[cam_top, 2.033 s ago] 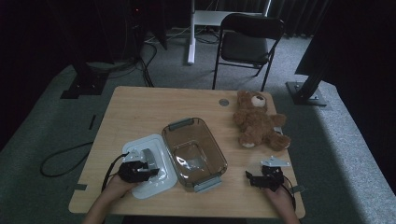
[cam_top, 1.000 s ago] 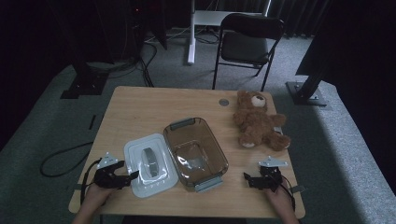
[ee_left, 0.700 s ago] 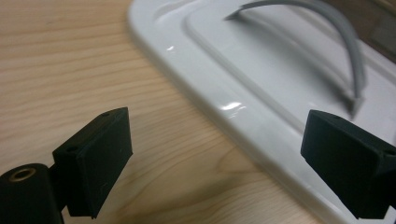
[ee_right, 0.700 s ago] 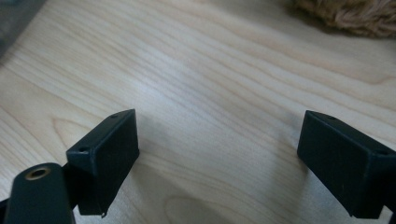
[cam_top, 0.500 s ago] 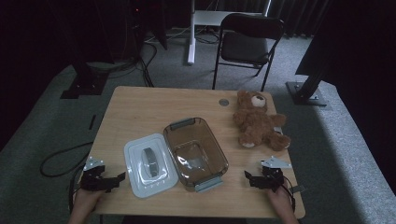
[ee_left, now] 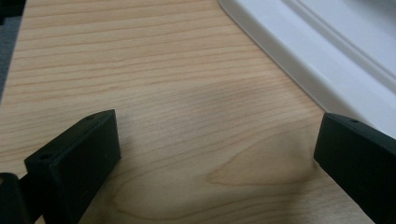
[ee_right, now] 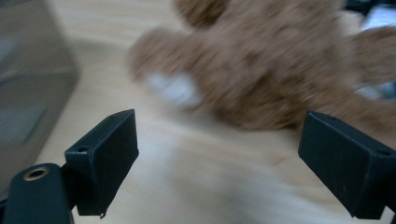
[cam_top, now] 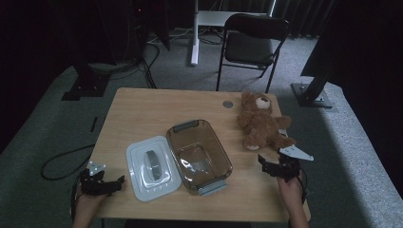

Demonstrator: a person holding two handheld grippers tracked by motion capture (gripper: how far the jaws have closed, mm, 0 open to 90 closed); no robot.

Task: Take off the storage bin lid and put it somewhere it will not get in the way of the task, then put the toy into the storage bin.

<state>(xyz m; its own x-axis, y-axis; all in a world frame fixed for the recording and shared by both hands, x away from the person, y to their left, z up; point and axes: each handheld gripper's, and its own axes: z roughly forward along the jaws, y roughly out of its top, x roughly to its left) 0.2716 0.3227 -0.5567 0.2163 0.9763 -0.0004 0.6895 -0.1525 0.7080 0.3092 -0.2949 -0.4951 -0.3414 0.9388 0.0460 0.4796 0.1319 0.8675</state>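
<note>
In the high view, the left gripper (cam_top: 116,182) is held off the white lid (cam_top: 151,167), the right gripper (cam_top: 264,164) just below the teddy bear (cam_top: 261,122). In both gripper views the jaws are spread wide (nothing gripped), bare table (ee_left: 154,93) between them.

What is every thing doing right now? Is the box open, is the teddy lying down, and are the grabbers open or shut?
Box: open, lid off, looks empty.
Lid: flat on the table, left of the box, touching it.
Teddy: lying on its back, nothing holding it.
Left hand-held gripper: open, holding nothing, near the lid's corner.
Right hand-held gripper: open, holding nothing, pointing at the teddy.
Chair: standing behind the table, nobody on it.
</note>
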